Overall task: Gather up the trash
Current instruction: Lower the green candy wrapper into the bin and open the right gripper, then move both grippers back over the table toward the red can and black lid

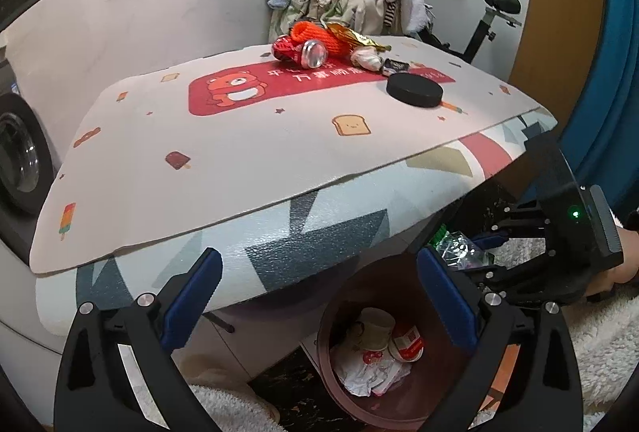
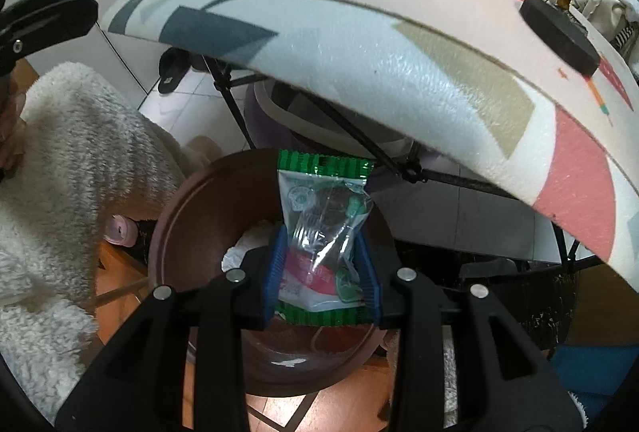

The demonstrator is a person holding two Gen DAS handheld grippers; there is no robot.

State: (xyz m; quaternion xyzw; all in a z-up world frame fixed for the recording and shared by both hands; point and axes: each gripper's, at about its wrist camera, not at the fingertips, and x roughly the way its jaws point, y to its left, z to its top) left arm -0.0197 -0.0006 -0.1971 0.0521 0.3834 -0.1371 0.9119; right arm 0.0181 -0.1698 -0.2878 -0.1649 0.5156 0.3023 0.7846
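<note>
My right gripper (image 2: pixel 321 272) is shut on a clear snack wrapper with green edges (image 2: pixel 325 224) and holds it over the brown trash bin (image 2: pixel 187 216). In the left wrist view the right gripper (image 1: pixel 491 244) and wrapper (image 1: pixel 459 246) show above the bin (image 1: pixel 331 316), which holds crumpled paper and cups. My left gripper (image 1: pixel 319 296) is open and empty, below the table's front edge. On the table mat (image 1: pixel 239 160) lie a crushed red can (image 1: pixel 303 52), an orange net (image 1: pixel 319 34), a gold wrapper (image 1: pixel 355 34), a wad (image 1: pixel 369 60) and a black round lid (image 1: pixel 415 90).
The table (image 2: pixel 399 72) overhangs the bin. A pile of clothes (image 1: pixel 351 0) and an exercise bike (image 1: pixel 491 20) stand behind the table. A washing machine (image 1: pixel 20 160) is at the left. White fluffy fabric (image 2: pixel 60 172) lies beside the bin.
</note>
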